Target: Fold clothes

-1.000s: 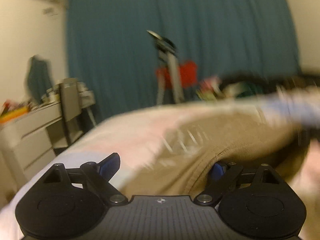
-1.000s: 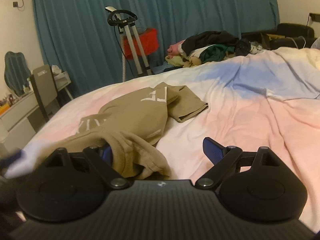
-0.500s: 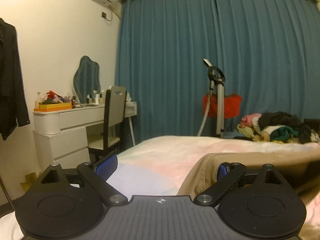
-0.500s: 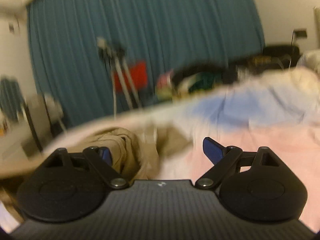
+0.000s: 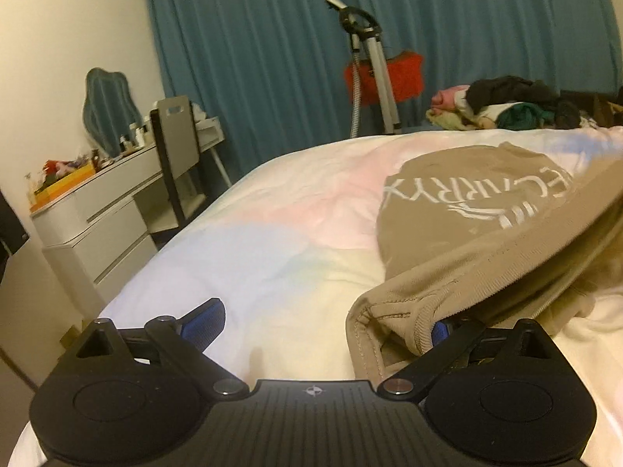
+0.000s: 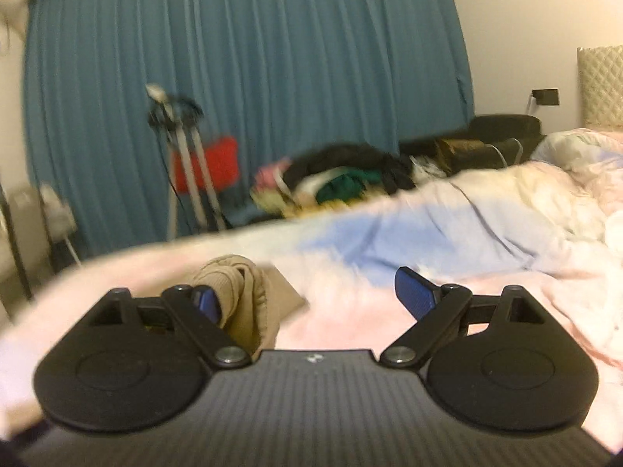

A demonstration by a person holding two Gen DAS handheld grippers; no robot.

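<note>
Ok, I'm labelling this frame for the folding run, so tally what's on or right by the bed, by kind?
Tan garments spread on the bed: 1, the tan shirt with white lettering.
Heaps of mixed clothes past the bed's far edge: 1, the clothes pile.
Grippers: 2, the left gripper with its jaws opening, and the right gripper.
Total: 4.

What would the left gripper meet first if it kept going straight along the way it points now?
Probably the pastel bedcover: the left gripper, jaws opening, angles down at bare bedding between its fingers. The tan sweatshirt drapes over its right finger only, off the centre line; depth is unclear.
</note>
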